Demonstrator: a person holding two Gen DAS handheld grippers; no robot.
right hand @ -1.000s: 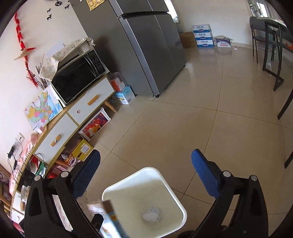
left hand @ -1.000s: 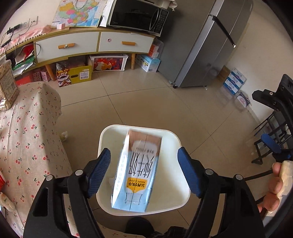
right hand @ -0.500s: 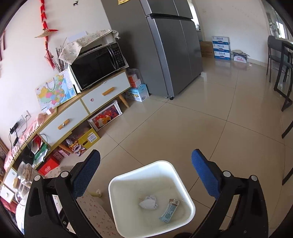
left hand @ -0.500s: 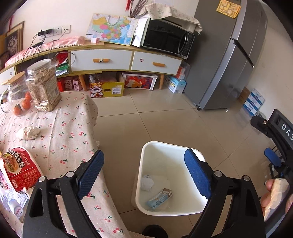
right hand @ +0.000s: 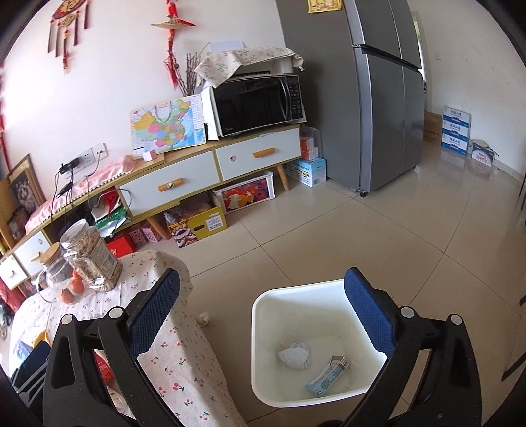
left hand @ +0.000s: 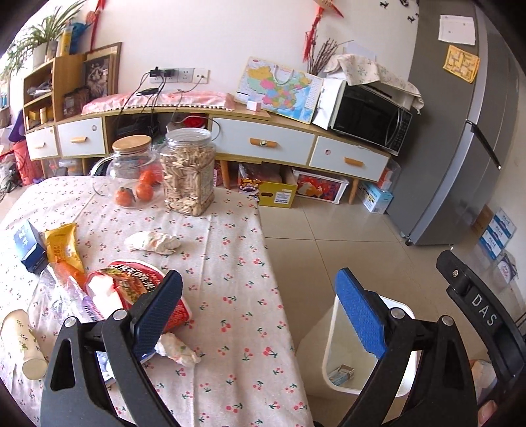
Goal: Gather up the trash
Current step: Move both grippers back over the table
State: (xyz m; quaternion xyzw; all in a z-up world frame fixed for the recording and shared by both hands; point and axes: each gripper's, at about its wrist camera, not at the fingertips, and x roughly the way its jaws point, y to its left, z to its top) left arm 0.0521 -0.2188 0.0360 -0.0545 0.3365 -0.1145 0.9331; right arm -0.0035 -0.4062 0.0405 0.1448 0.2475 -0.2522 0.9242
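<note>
- White wall, red hanging ornaments, sockets with plugged cables.
- Glossy beige tile floor, daylight glare at far right.
- Long wooden sideboard, white drawers, wooden handles; boxes stored underneath.
- Black microwave on sideboard, floral cloth draped on top.
- Coloured map board leaning on wall, beside microwave.
- Tall grey fridge right of sideboard, yellow note on door.
- Stacked blue-white cartons against far wall.
- Wooden shelf unit at left, potted plant on top.
- Table with cherry-print cloth in foreground.
</note>
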